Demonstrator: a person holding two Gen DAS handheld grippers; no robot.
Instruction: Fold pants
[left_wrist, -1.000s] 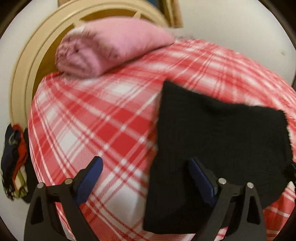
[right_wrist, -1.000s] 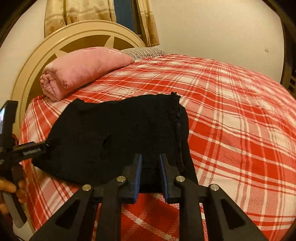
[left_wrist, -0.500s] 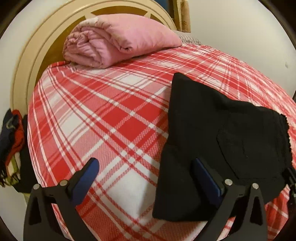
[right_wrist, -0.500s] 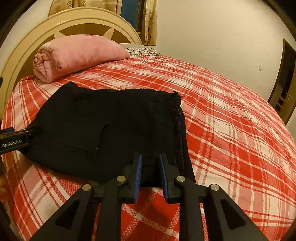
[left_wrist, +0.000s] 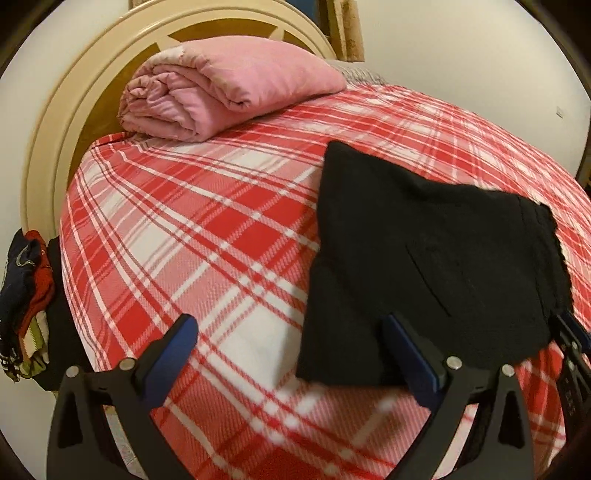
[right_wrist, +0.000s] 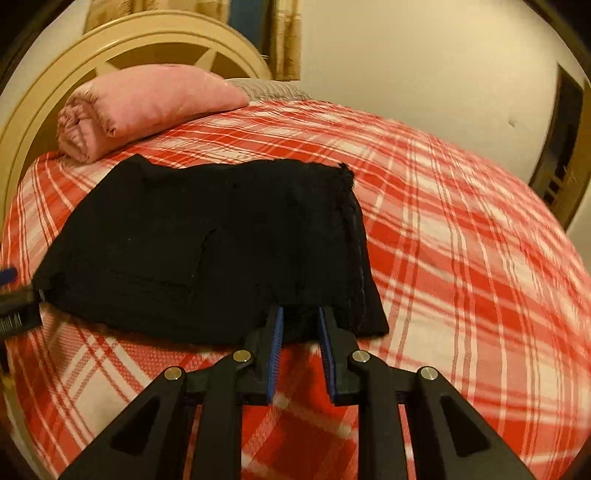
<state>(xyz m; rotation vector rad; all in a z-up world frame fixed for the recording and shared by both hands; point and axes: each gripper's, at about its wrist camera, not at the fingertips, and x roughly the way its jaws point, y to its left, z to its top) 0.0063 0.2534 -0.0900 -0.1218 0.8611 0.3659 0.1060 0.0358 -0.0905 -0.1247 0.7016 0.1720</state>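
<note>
Red-and-white checked bedspread (left_wrist: 207, 236) covers the bed; a rolled pink blanket (left_wrist: 229, 92) lies against the cream headboard (left_wrist: 48, 147), and a bundle of coloured cloth (left_wrist: 26, 295) hangs off the bed's side.

Black pants (right_wrist: 207, 243), already folded into a compact stack, lie flat on the bedspread near the edge closest to me. My left claw (left_wrist: 291, 354) is spread wide and grips nothing; one blue pad (left_wrist: 406, 350) hovers over the near corner of the pants, the other over bare bedspread. My right claw (right_wrist: 300, 332) is nearly pressed together, pinching the near hem of the pants beside the thick frayed edge.

Handling, as I judge it: the cloth is soft, limp and light, with no stiffness of its own, so any lifted part will droop and the layers may slide apart. Take hold at a corner or along the hem, catching every layer at once, with both claws on one edge to keep it straight.
</note>
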